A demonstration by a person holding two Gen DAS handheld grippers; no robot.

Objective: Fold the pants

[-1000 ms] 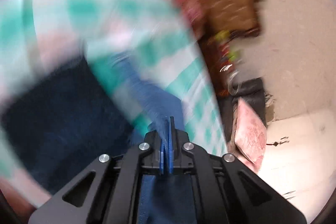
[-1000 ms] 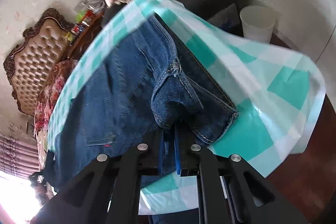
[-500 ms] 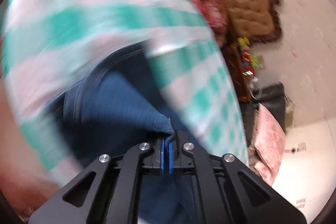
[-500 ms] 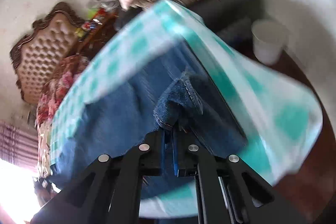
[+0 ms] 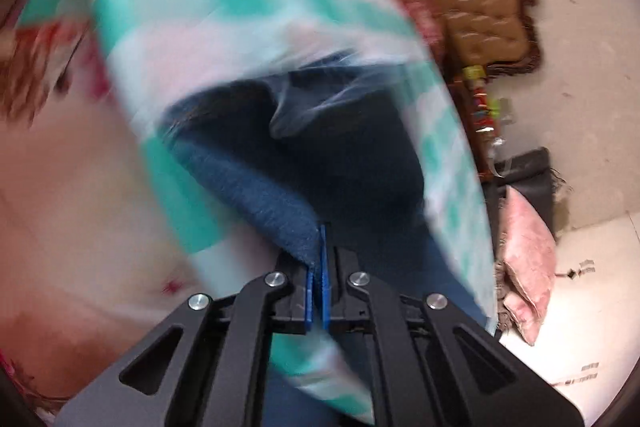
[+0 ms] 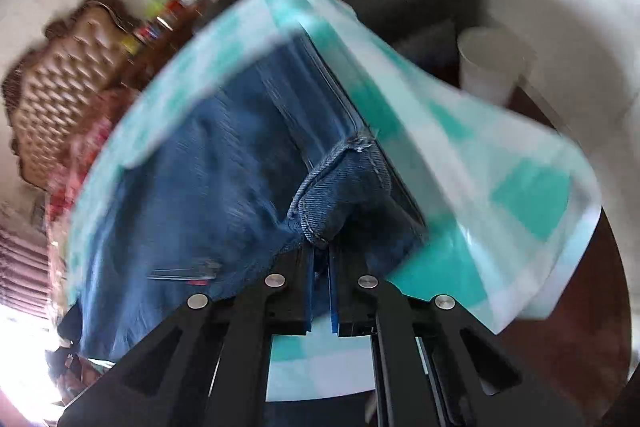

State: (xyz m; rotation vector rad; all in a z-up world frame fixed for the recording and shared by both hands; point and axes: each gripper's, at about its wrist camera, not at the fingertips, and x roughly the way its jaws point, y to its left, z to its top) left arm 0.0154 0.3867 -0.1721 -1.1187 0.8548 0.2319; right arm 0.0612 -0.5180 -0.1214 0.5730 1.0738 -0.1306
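While each claw pinches denim, the left claw (image 5: 316,267) and right claw (image 6: 320,267) hold the pants (image 6: 224,163) over the checkered table (image 6: 532,195), fold unfinished, edge at twelve o'clock unlaid.

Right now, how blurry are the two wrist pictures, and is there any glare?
Left wrist view: heavy motion smear on the checked cloth, though the left gripper and jeans at its tips stay sharp. Right wrist view: milder blur, jeans seams readable near the right gripper, and blown-out daylight at the lower left edge.
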